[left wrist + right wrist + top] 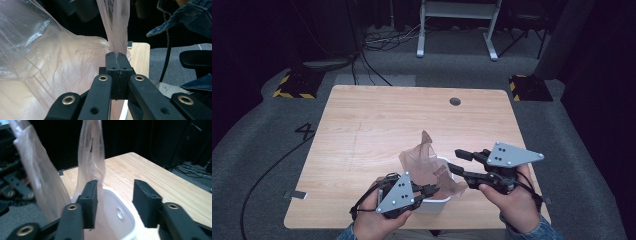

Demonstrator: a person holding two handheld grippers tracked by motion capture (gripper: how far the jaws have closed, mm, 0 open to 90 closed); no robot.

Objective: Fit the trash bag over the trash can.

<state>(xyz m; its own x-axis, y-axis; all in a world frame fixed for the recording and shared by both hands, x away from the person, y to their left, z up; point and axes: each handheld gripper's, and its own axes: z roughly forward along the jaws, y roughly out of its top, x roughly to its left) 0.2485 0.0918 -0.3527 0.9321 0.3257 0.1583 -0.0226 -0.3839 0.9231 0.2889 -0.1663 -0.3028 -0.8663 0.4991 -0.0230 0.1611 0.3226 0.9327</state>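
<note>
My left gripper (117,56) pinches the thin plastic bag (424,160); my right gripper (115,195) gapes over the white container (120,220). Floor mark (304,131) reads "4".

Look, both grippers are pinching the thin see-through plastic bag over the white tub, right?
Not both. The left gripper is shut on the thin see-through plastic bag, but the right gripper view shows the right gripper open, jaws apart over the white tub.

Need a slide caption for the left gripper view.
Left tongs shut on thin plastic bag at the table edge.
</note>
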